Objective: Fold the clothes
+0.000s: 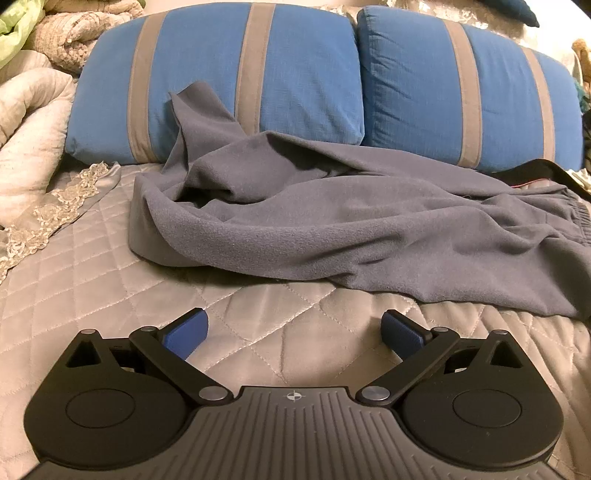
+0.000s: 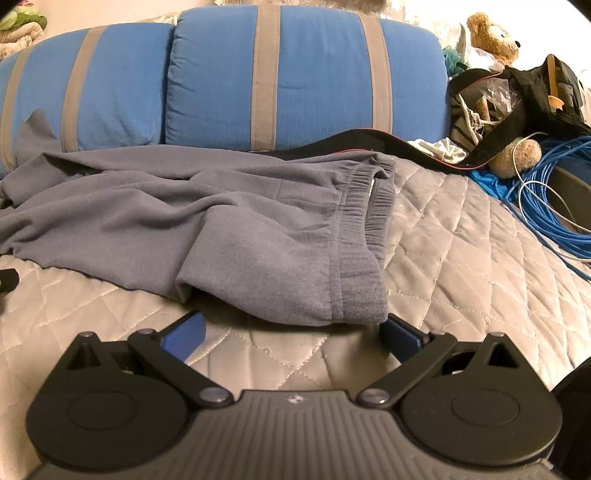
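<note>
Grey-blue sweatpants (image 1: 332,229) lie crumpled across the quilted bed; one leg end rests up against a blue pillow. In the right wrist view the pants (image 2: 221,229) show their elastic waistband (image 2: 362,229) at the right. My left gripper (image 1: 295,332) is open and empty, over bare quilt a little short of the pants' near edge. My right gripper (image 2: 291,332) is open and empty, right at the near edge of the waistband end, not holding it.
Two blue pillows with grey stripes (image 1: 221,74) (image 2: 303,74) stand behind the pants. Beige blankets (image 1: 33,110) pile at the left. At the right are a black bag (image 2: 535,92), blue cable coils (image 2: 554,206) and a teddy bear (image 2: 491,33). The grey quilt (image 1: 110,277) covers the bed.
</note>
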`<state>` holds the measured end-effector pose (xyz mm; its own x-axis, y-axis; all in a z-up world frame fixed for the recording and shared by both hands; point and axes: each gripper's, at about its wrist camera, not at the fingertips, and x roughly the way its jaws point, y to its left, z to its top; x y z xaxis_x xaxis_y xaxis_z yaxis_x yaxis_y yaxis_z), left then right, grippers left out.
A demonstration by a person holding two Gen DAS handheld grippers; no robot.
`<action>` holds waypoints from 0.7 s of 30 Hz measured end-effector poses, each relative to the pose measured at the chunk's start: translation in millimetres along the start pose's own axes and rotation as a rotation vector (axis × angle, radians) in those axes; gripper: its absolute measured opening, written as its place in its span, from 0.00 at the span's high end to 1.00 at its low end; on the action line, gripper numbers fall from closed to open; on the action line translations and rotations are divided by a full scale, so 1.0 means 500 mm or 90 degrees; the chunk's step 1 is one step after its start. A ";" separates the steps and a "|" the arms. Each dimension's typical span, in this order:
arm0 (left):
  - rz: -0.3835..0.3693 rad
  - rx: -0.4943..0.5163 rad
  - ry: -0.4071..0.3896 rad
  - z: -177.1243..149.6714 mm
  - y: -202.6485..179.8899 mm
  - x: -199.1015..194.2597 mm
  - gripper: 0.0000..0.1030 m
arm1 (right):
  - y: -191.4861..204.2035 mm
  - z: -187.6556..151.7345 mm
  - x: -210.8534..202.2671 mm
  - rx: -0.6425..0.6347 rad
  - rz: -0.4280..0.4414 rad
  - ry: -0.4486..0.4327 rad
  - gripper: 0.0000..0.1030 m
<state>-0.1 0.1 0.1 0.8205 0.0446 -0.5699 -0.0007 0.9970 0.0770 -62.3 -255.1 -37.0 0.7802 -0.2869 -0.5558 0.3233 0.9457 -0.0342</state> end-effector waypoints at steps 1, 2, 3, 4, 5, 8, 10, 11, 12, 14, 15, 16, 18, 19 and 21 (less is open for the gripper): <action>-0.001 -0.002 -0.001 0.000 0.001 -0.001 0.00 | 0.000 0.000 0.000 0.000 0.000 0.000 0.00; -0.002 -0.004 -0.001 0.000 0.001 -0.001 0.00 | 0.000 0.000 0.000 0.001 0.001 0.000 0.00; -0.003 -0.005 -0.001 0.000 0.003 -0.002 0.00 | 0.000 0.000 0.000 0.001 0.001 0.001 0.00; -0.004 -0.005 -0.001 -0.001 0.005 -0.003 0.00 | 0.000 0.000 0.000 0.001 0.001 0.001 0.00; -0.003 -0.004 0.000 0.000 0.006 -0.003 0.00 | 0.000 0.000 -0.001 0.002 0.002 0.001 0.00; 0.004 0.002 0.002 0.001 0.001 0.001 0.00 | 0.000 -0.001 -0.001 0.003 0.003 0.002 0.00; 0.013 0.010 -0.004 -0.002 -0.005 -0.001 0.00 | 0.000 -0.001 -0.001 0.004 0.004 0.002 0.00; 0.018 0.016 -0.009 -0.003 -0.008 -0.004 0.00 | 0.000 -0.001 -0.001 0.004 0.004 0.002 0.00; 0.023 0.022 -0.013 -0.004 -0.010 -0.008 0.00 | 0.000 -0.001 -0.001 0.004 0.004 0.003 0.00; 0.028 0.028 -0.016 -0.005 -0.013 -0.012 0.00 | 0.000 -0.001 -0.002 0.005 0.005 0.003 0.00; 0.026 0.026 -0.015 -0.005 -0.011 -0.011 0.00 | 0.000 -0.001 -0.001 0.005 0.005 0.003 0.00; 0.024 0.024 -0.014 -0.005 -0.009 -0.011 0.00 | 0.001 -0.002 -0.001 0.004 0.004 0.003 0.00; 0.021 0.021 -0.012 -0.005 -0.006 -0.011 0.00 | 0.002 -0.002 -0.001 0.004 0.004 0.002 0.00; 0.020 0.020 -0.011 -0.004 -0.005 -0.012 0.00 | 0.002 -0.002 -0.001 0.004 0.003 0.002 0.00; 0.021 0.020 -0.010 -0.004 -0.006 -0.012 0.00 | 0.002 -0.002 -0.001 0.003 0.003 0.001 0.00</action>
<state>-6.2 -2.9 1.7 0.8293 0.0757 -0.5536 -0.0097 0.9926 0.1212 -63.0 -253.6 -37.7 0.7806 -0.2819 -0.5578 0.3222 0.9463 -0.0274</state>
